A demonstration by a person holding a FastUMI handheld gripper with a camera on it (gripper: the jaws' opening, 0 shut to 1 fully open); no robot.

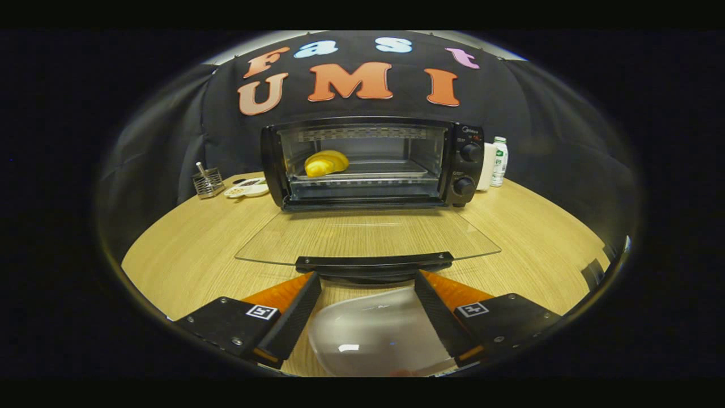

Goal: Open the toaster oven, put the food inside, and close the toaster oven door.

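Spread apart, the hand-held gripper [368, 283] has its two fingers [294, 309] either side of a pale, translucent rounded object [376, 334] whose nature I cannot make out; whether the fingers touch it is unclear. Their tips lie just short of the black handle [374, 262] of the toaster oven door [368, 235], which lies folded down flat, its glass pane showing the wooden tabletop [187, 255] beneath. Beyond the door stands the black toaster oven [374, 161], open, with two knobs [470, 152] on its right-hand panel. Inside, on the tray [391, 169] toward the left of the cavity, sits the food, a yellow bread roll [325, 162]. Left of the oven are a small wire basket [208, 181] holding a utensil and a white dish [247, 187]. Right of the oven stand a white container [487, 166] and a bottle [499, 161] with a green label.
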